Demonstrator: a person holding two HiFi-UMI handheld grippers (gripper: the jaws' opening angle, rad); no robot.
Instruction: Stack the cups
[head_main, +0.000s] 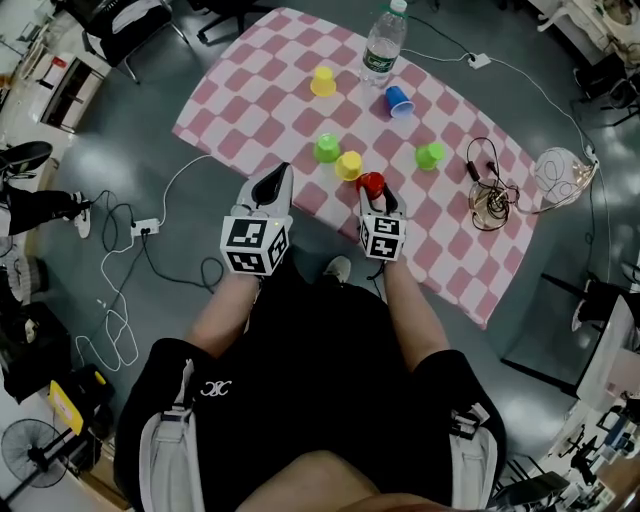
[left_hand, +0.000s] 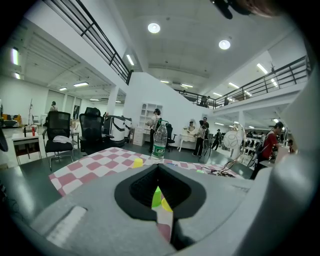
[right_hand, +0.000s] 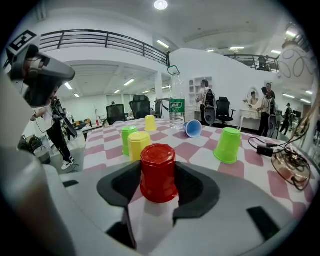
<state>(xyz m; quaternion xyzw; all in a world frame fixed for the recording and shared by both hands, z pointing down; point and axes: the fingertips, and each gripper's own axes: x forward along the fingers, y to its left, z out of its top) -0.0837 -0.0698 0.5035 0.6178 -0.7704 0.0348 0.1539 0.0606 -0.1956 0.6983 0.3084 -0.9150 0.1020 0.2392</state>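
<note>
A red cup (head_main: 371, 183) stands upside down near the front edge of the pink-checked table (head_main: 250, 100). My right gripper (head_main: 377, 198) is open, and the red cup (right_hand: 158, 172) stands upright on the cloth between its jaws. Just behind it stand a yellow cup (right_hand: 138, 145) and a green cup (right_hand: 128, 138). Another green cup (head_main: 430, 155) stands to the right. A blue cup (head_main: 399, 101) lies on its side and a second yellow cup (head_main: 323, 81) stands farther back. My left gripper (head_main: 281, 172) is shut and holds nothing, at the table's front edge.
A water bottle (head_main: 383, 45) stands at the far edge of the table. Tangled cables and a small device (head_main: 490, 198) lie at the right end. Power leads (head_main: 150, 230) trail over the grey floor on the left. People and office chairs are far behind the table.
</note>
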